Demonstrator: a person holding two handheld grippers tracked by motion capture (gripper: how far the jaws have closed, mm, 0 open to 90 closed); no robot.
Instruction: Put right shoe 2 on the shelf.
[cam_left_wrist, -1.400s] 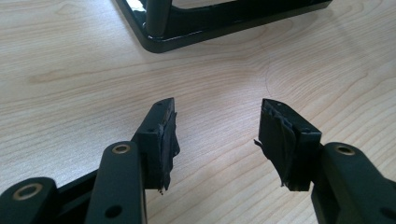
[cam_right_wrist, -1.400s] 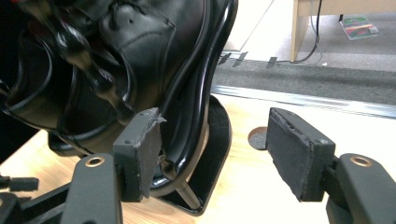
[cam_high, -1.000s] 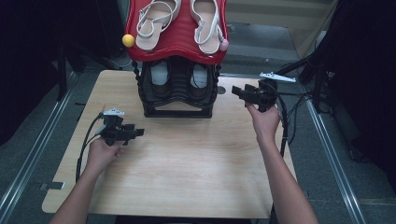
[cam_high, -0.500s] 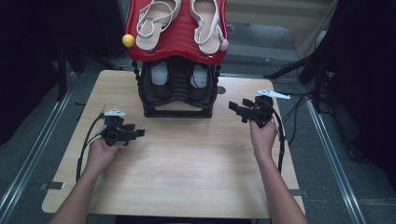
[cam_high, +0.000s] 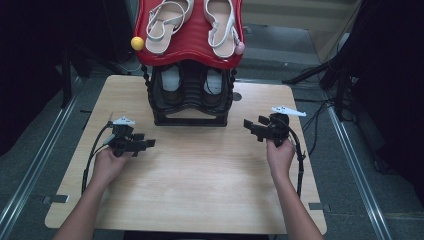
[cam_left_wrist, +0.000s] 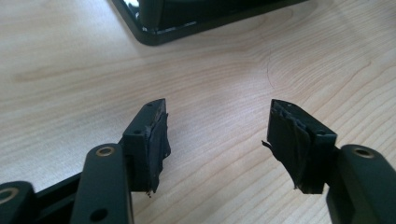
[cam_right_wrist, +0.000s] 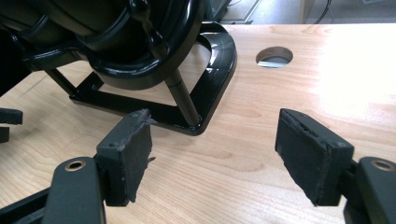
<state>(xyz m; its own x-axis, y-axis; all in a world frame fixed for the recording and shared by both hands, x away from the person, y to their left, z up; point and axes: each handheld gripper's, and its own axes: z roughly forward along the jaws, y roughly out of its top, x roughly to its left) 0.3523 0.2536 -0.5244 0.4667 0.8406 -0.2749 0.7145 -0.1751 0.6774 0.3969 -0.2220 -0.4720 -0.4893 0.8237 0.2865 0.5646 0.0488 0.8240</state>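
1. High view: a black shoe rack stands at the middle of the table's far edge. Its red top shelf carries a pair of pale strappy sandals, side by side. A second pair of shoes sits on the dark shelf below; what kind they are is hard to tell in the shade.
2. Same view: the left gripper rests near the table's left edge, in front of the rack and apart from it, jaws pointing toward the table's middle. The right gripper is held near the right edge, just off the rack's front right corner, jaws pointing toward the rack. Each sits in one of the person's hands.
3. Left gripper view: the left gripper's jaws stand wide apart, having just been opening, with bare wood between them. A corner of the rack's black base lies ahead.
4. Right gripper view: the right gripper's jaws are spread wide with nothing between them. The rack's base frame and a thin upright post are close ahead. A round hole opens in the tabletop beyond.
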